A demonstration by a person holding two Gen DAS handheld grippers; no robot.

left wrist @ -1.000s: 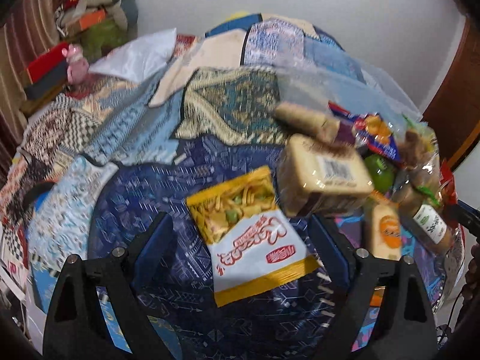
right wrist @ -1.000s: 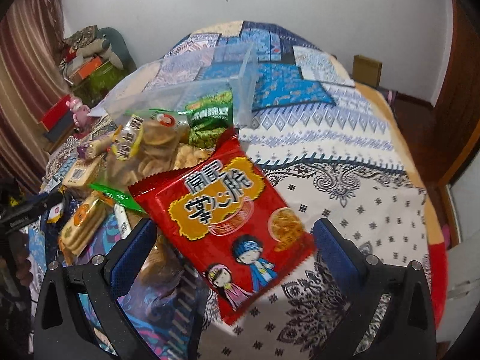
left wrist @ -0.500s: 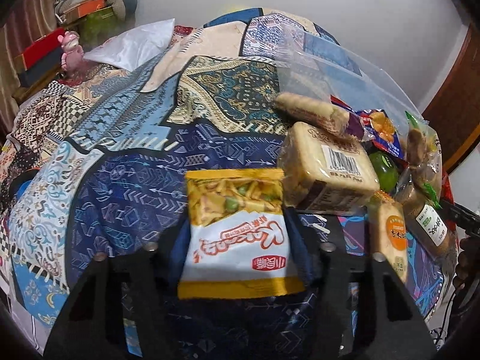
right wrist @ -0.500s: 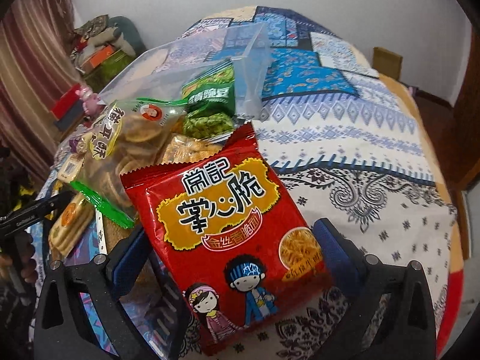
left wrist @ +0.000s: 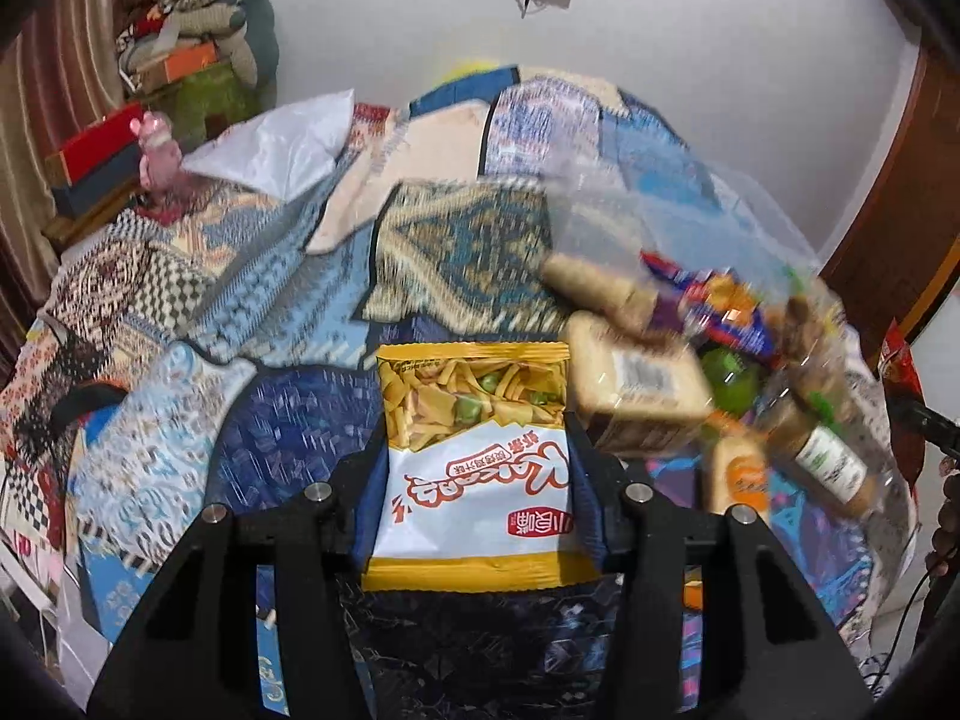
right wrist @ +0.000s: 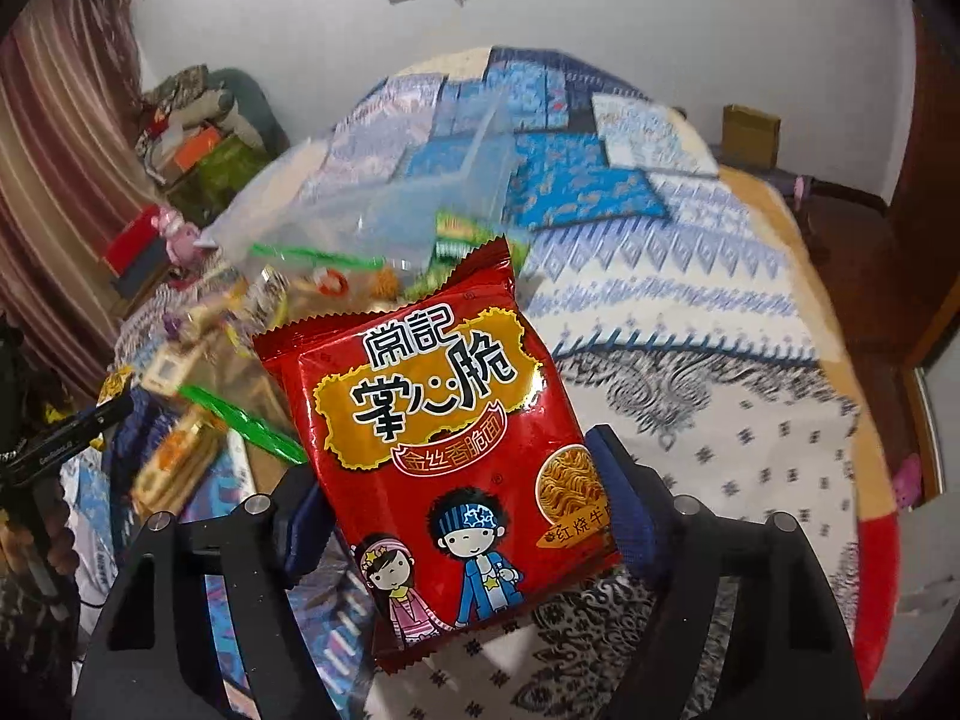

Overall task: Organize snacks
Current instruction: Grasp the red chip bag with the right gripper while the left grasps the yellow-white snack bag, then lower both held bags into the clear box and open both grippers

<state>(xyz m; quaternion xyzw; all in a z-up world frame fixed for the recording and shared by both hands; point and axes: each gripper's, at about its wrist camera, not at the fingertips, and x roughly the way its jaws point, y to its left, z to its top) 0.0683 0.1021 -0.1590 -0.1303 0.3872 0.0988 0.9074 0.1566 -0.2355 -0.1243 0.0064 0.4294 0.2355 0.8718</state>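
My left gripper [left wrist: 477, 468] is shut on a yellow-and-white snack packet [left wrist: 474, 468], held between its blue pads above the patterned bedspread. My right gripper [right wrist: 462, 498] is shut on a red noodle-snack packet [right wrist: 444, 450] with two cartoon children, lifted off the bed. A heap of snacks lies by a clear zip bag [right wrist: 372, 210] with a green seal: in the left wrist view a wrapped biscuit block [left wrist: 636, 396], a blue-orange packet [left wrist: 714, 306] and a small bottle [left wrist: 828, 462]; in the right wrist view a green packet [right wrist: 456, 240].
The bedspread [left wrist: 252, 312] is rumpled with a white pillow [left wrist: 282, 144] at the back left. Stacked boxes and bedding [left wrist: 180, 72] stand by the wall. In the right wrist view the bed's right side [right wrist: 750, 420] is bare cloth, with a small box [right wrist: 750, 132] behind it.
Both grippers closed on their packets and lifted them. The left swung to square up on the yellow packet; the right raised the red packet away from the heap.
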